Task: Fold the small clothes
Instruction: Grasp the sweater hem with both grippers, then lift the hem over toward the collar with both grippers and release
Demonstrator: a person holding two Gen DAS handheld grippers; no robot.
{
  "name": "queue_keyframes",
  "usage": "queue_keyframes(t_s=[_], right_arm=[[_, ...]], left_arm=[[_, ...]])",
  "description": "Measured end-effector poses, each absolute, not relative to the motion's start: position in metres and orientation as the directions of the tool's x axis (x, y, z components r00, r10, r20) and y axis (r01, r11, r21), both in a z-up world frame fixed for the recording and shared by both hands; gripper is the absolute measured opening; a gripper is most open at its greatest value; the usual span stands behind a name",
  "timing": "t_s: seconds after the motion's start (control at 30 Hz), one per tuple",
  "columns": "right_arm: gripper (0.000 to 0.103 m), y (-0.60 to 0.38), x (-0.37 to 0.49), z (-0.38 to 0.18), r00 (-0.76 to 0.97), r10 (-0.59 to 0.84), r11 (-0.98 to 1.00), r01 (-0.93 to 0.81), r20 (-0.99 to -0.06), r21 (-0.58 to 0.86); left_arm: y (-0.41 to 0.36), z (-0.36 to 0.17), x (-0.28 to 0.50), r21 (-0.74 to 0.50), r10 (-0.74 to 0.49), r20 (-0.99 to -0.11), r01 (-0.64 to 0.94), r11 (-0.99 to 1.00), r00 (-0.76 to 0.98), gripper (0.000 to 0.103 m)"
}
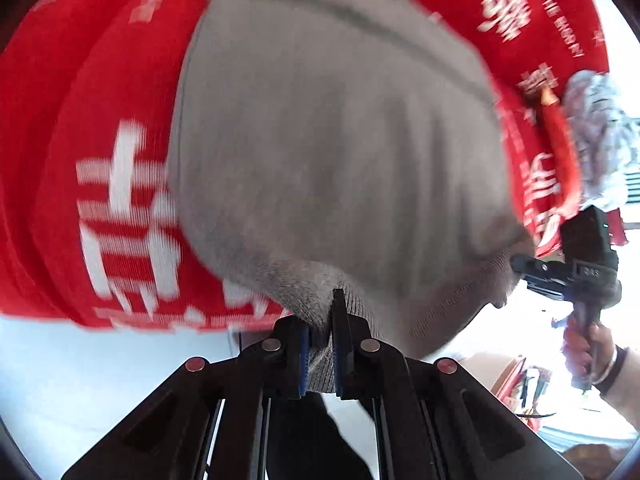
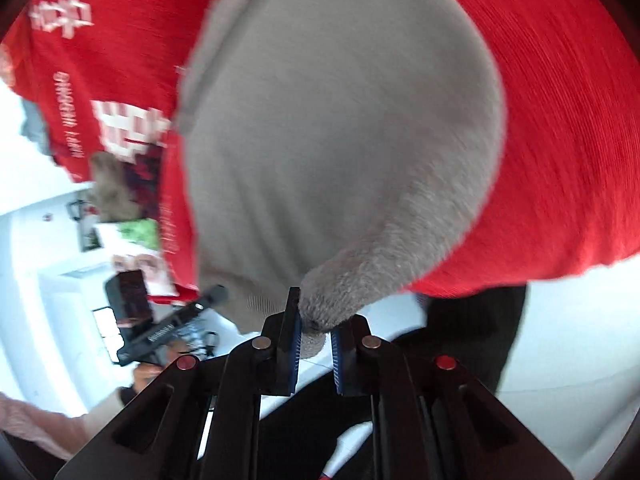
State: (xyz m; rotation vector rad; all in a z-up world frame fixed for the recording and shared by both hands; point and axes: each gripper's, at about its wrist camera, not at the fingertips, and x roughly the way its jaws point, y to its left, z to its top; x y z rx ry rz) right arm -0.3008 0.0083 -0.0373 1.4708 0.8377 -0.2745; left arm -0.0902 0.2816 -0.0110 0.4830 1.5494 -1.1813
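Black fingers of the left gripper (image 1: 322, 344) fill the bottom of the left wrist view, their blue pads pinched tight on a ribbed edge of the grey garment (image 1: 332, 152), with the knit bunched between them. That garment spreads away from the grip as a broad, taut sheet over a red cloth (image 1: 120, 184) printed with white characters (blurred, so not readable). Beyond the garment's lower right corner, the right gripper (image 1: 524, 268) grips that corner from the side, held by a hand (image 1: 588, 344) with a dark band at the wrist. A pale patterned bundle (image 1: 600, 136) lies past the garment's right edge, on the red cloth. In the right wrist view, the right gripper (image 2: 314, 344) has a fuzzy corner of the garment (image 2: 340, 140) between its fingers; the left pad presses the fabric, while a narrow gap shows beside the right pad, so the jaws are nearly closed on the corner. To the garment's lower left, the left gripper (image 2: 212, 296) meets its edge, a hand (image 2: 148, 376) and pale sleeve (image 2: 48, 428) behind it. Red cloth (image 2: 560, 140) surrounds the garment on both sides.
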Motion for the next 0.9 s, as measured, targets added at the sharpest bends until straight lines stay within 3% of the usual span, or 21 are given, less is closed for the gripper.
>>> queue_keyframes(t_s=[0.33,0.57,0.7,0.9], right_arm=[[0.014,-0.095,-0.27,0.029,0.866,0.165,0.116,0.459,-0.473,0.881],[0.014,-0.184,-0.23,0.05,0.871,0.123,0.173,0.453,-0.475,0.875],[0.014,-0.233,-0.202,0.035,0.867,0.112,0.157,0.467,-0.486,0.87],[0.015,-0.282,-0.178,-0.018,0.815,0.148,0.045,0.56,-0.56,0.827]], left_arm=[[0.185,0.06,-0.017,-0.505,-0.507,-0.818,0.763,0.404,-0.273,0.01],[0.105,0.071,0.029,-0.463,-0.567,-0.804,0.785,0.412,-0.177,0.01],[0.058,0.058,0.053,-0.402,-0.55,-0.829,0.79,0.463,-0.1,0.01],[0.012,0.014,0.07,-0.285,-0.418,-0.908,0.779,0.559,-0.033,0.01]])
